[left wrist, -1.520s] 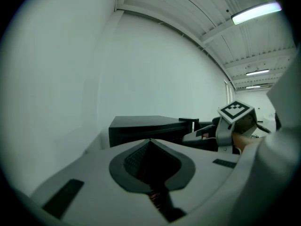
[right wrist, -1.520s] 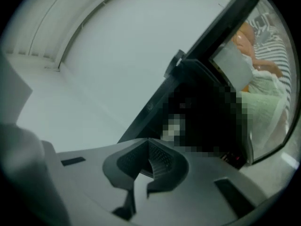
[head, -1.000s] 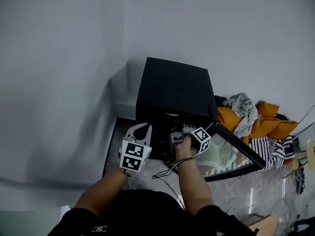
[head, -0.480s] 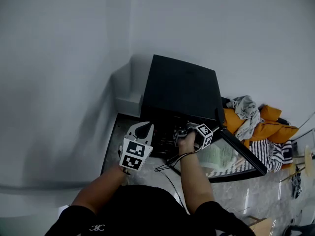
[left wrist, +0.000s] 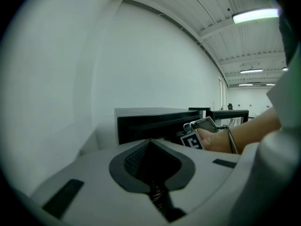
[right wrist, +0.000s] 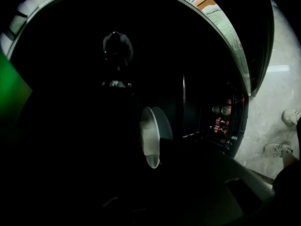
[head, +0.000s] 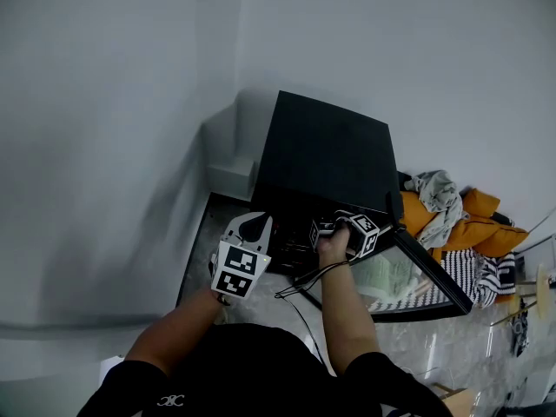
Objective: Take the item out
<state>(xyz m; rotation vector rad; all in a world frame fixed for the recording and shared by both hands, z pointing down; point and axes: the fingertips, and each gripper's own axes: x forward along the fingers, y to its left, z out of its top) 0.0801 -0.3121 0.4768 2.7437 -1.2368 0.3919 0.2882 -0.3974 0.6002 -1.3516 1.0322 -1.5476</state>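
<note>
Step in hand, judged: reach-in and grasp. Right gripper (head: 337, 229) inside black oven (head: 334, 150), door (head: 421, 278) swung open at right. White plate (right wrist: 149, 134) in dark cavity, right at jaws; too dark to tell whether they pinch rim. Left gripper (head: 246, 230) closed tight, empty, waiting outside oven front. Next: secure rim, withdraw level, clear of door frame.

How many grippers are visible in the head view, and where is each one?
2. The left gripper is outside the black cabinet, before its left front corner, jaws together. The right gripper reaches into the cabinet's open front, beside the swung-out glass door.
</note>
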